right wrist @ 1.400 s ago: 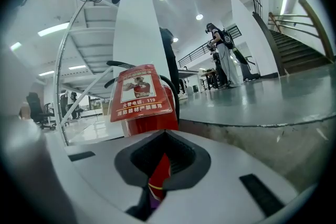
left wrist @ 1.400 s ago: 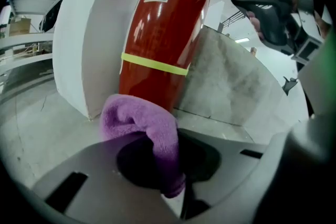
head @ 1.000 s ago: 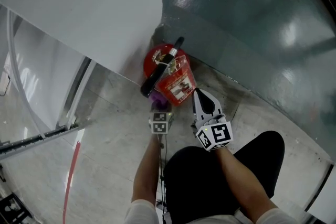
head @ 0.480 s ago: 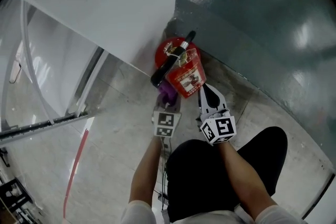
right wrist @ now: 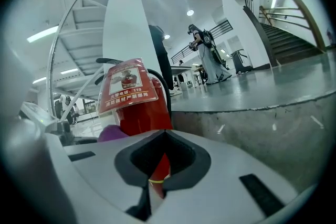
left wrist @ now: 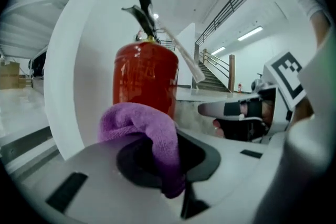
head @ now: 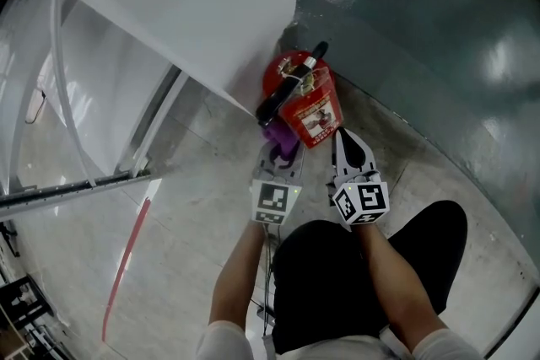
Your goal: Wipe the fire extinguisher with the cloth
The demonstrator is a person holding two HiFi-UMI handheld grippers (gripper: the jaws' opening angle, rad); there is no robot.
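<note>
Reaches steeply down with both forearms (head: 239, 278) side by side, each hand tucked behind its marker cube. Clamps the left gripper (head: 277, 156) tight on a bunched purple cloth (head: 281, 137), with folds spilling up and over the jaw tips. Holds that cloth low against the near side of the red fire extinguisher (head: 291, 78), touching it or just short of it, too close to call. Points the right gripper (head: 342, 137) at the same cylinder from just beside the left one, jaws pressed together on nothing, with red metal showing only through the gap behind the tips. Finds the fire extinguisher upright on the pale floor (head: 194, 206), in the corner where a white panel (head: 169, 4) meets a dark grey wall (head: 422, 38), black lever handle (head: 291, 84) on top and a paper tag (head: 318, 112) hanging on the side towards the grippers
</note>
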